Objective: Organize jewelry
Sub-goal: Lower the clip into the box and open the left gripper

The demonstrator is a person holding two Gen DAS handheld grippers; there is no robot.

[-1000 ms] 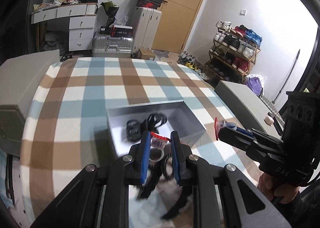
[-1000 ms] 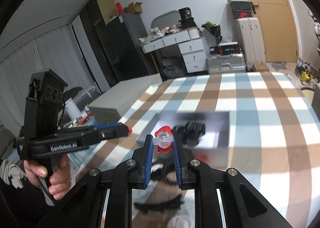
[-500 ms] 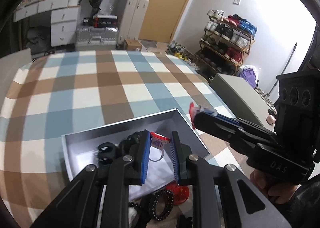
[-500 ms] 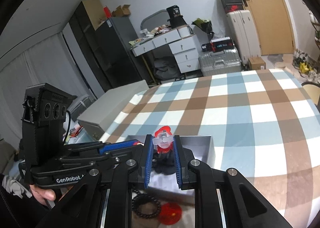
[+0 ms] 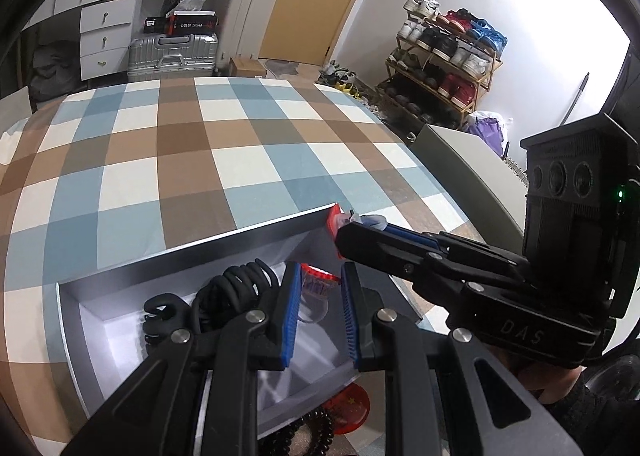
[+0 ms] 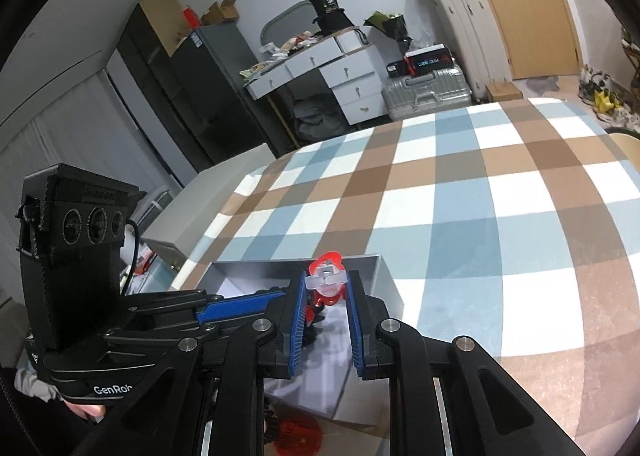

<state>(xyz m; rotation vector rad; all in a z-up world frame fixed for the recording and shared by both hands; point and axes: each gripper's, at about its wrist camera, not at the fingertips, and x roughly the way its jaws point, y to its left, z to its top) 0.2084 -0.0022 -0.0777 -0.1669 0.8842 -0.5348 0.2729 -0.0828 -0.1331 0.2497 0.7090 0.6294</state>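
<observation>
Both tongs are parked over the shallow grey open-top box (image 5: pixel 208 252) sitting on the brown, blue and white checked bench (image 5: pixel 180 144). The left tongs (image 5: pixel 318 310) are pinching a clear plastic ring with a red top (image 5: pixel 316 284) right above the box interior. The right tongs (image 6: pixel 326 318) are clamped on another red and clear plastic ring (image 6: pixel 326 280) over the box's 1 o'clock corner. Black hair ties (image 5: pixel 224 292) lie inside at 9 o'clock of the left ring. A black beaded bracelet (image 5: pixel 304 432) and a red disc (image 5: pixel 348 408) sit outside the near wall.
</observation>
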